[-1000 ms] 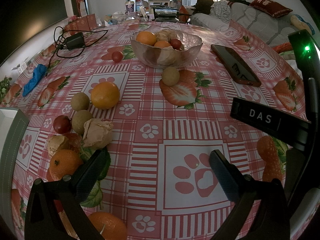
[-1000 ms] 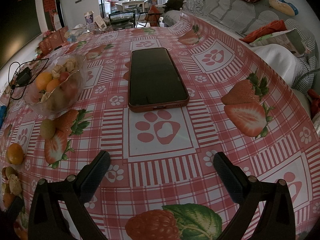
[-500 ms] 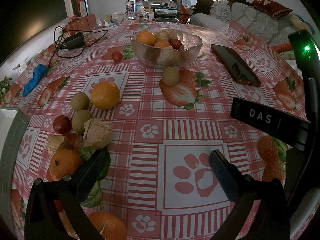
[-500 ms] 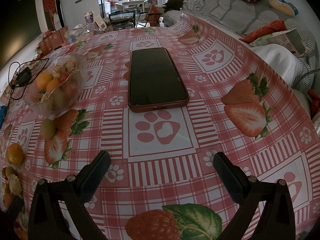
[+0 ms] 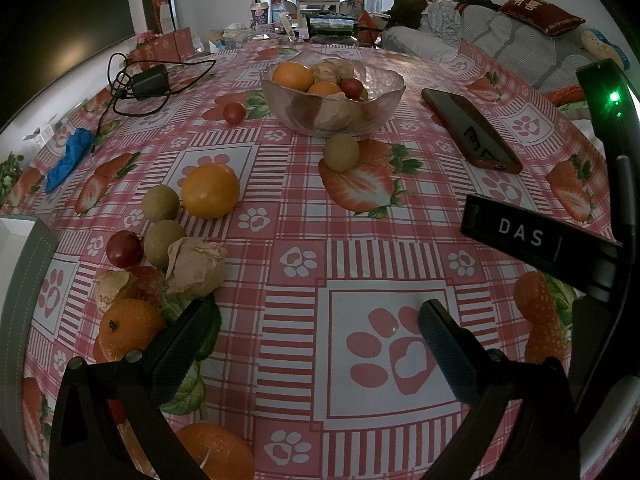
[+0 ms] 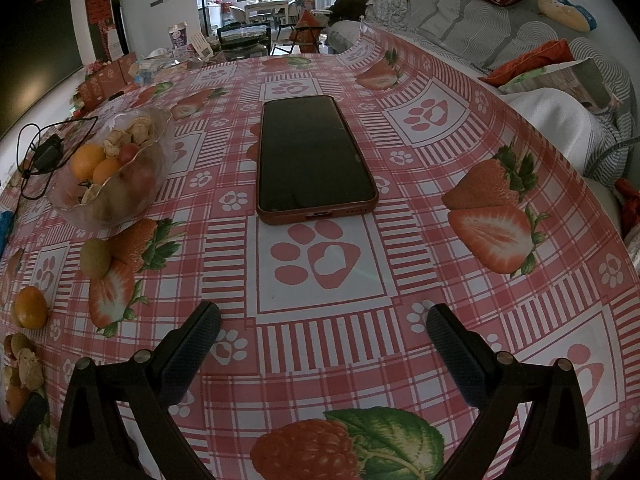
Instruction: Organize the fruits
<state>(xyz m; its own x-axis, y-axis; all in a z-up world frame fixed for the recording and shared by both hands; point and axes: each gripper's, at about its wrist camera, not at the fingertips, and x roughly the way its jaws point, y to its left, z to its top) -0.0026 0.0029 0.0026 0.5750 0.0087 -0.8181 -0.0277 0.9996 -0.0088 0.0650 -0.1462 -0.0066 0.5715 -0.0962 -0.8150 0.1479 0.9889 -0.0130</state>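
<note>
Loose fruits [image 5: 210, 196] lie on the counter [image 5: 304, 240] left of the glass bowl [image 5: 332, 98], which holds oranges. Left gripper [image 5: 316, 328]: jaws open, empty. Right gripper [image 6: 322, 332]: jaws open, facing the phone [image 6: 314, 160].

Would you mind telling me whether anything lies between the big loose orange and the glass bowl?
Nothing visible does: only bare tablecloth separates the orange from the glass bowl. The cherry tomato sits left of that line.
</note>
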